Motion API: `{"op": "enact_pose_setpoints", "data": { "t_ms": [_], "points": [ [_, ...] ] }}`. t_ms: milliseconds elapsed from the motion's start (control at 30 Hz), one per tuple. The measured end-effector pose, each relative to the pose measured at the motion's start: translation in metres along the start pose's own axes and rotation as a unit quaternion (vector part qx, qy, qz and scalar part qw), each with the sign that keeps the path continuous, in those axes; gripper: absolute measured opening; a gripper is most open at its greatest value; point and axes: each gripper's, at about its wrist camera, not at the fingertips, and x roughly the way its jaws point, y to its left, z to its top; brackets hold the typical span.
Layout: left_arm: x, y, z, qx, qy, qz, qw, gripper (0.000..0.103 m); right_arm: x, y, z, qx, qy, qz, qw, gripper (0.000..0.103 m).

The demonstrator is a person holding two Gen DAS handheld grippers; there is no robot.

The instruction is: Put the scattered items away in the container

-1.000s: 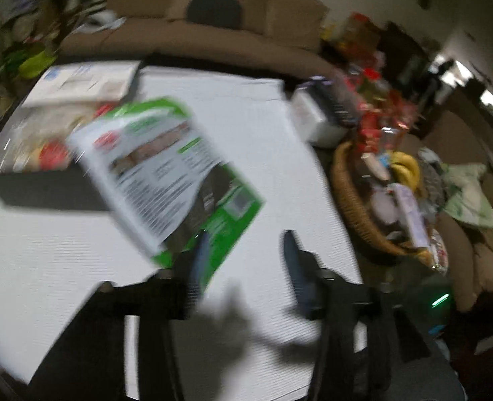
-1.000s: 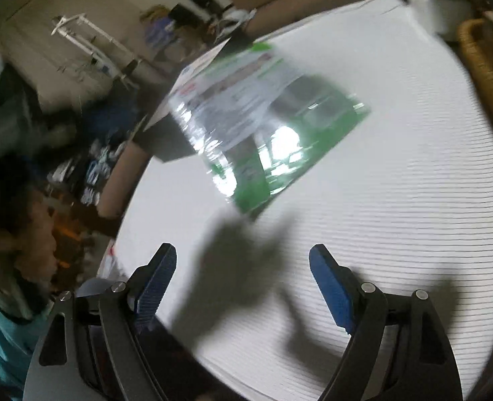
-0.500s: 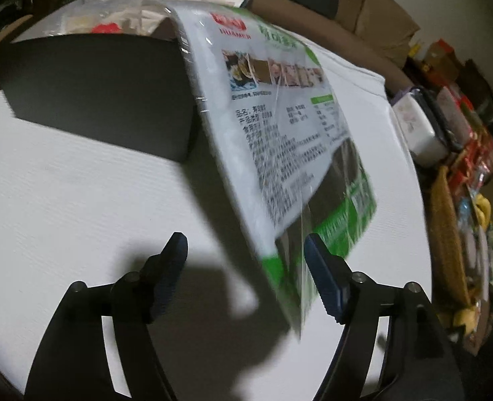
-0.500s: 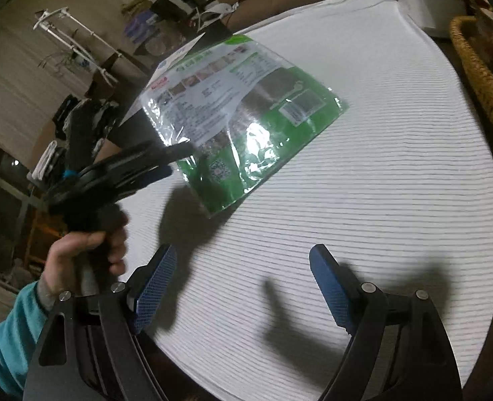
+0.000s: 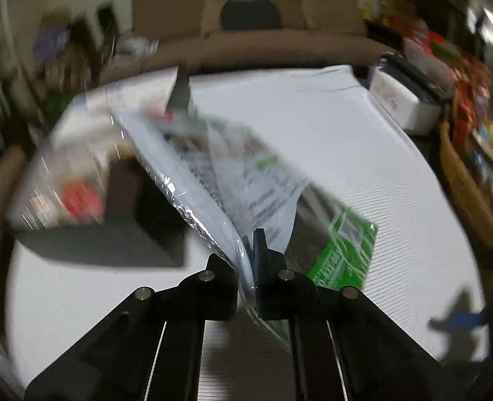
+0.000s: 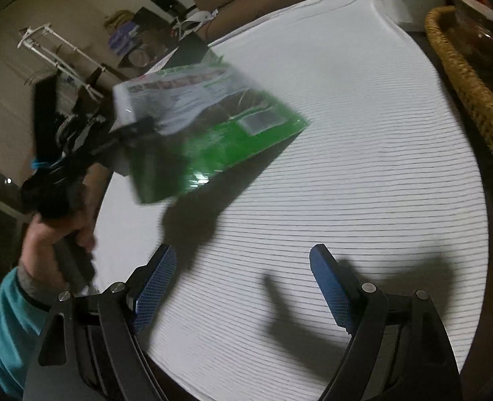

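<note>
— What is the left claw [image 5: 248,260] gripping?
— Its jaws have just been closing and are pinching the green-and-white packet [image 5: 233,173], lifted above the bench [image 6: 330,153] beside the black container [image 5: 112,240].
— The right claw [image 6: 243,287]?
— Gaping, empty.

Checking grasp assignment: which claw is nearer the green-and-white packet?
Left. The left claw is shut on the green-and-white packet, pinching its edge, having just closed. The right claw is open over the white tablecloth, apart from the packet.
</note>
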Motion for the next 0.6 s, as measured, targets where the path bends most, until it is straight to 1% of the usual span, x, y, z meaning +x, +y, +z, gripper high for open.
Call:
{"op": "enact_pose_setpoints", "data": {
  "t_ms": [33,100,167,200,267,333,400,433,467,533,600],
  "points": [
    [-0.011,-0.008,0.005,0.041,-0.011,0.017,0.9989,0.008,-0.004,0.000,-0.001,0.001,-0.004,0.001,1.000,0.086],
    [-0.025,-0.021,0.011,0.102,-0.017,0.029,0.9942,0.007,-0.011,-0.001,-0.002,0.004,-0.010,0.005,1.000,0.086],
    [-0.039,-0.036,0.019,0.153,-0.012,0.020,0.9879,0.007,-0.019,-0.003,-0.004,0.012,-0.019,0.009,1.000,0.086],
    [-0.044,-0.042,0.023,0.165,-0.007,0.010,0.9862,0.007,-0.023,-0.005,-0.004,0.019,-0.023,0.013,0.999,0.086],
    [-0.059,-0.059,0.031,0.177,0.002,-0.015,0.9841,0.006,-0.033,-0.010,-0.006,0.035,-0.032,0.024,0.999,0.086],
    [-0.077,-0.080,0.037,0.174,0.012,-0.058,0.9830,0.005,-0.044,-0.016,-0.009,0.047,-0.039,0.027,0.998,0.086],
    [-0.090,-0.101,0.041,0.156,0.022,-0.107,0.9817,0.004,-0.052,-0.024,-0.015,0.057,-0.040,0.020,0.997,0.086],
    [-0.095,-0.113,0.042,0.147,0.027,-0.134,0.9796,0.004,-0.056,-0.030,-0.019,0.063,-0.038,0.014,0.997,0.086],
    [-0.102,-0.125,0.041,0.142,0.029,-0.154,0.9773,0.004,-0.058,-0.035,-0.022,0.066,-0.036,0.008,0.997,0.086],
    [-0.113,-0.152,0.036,0.144,0.031,-0.184,0.9718,0.005,-0.063,-0.046,-0.028,0.072,-0.030,0.000,0.997,0.086],
    [-0.121,-0.166,0.031,0.138,0.033,-0.208,0.9677,0.006,-0.068,-0.057,-0.035,0.077,-0.026,-0.003,0.997,0.086]
  ]
}}
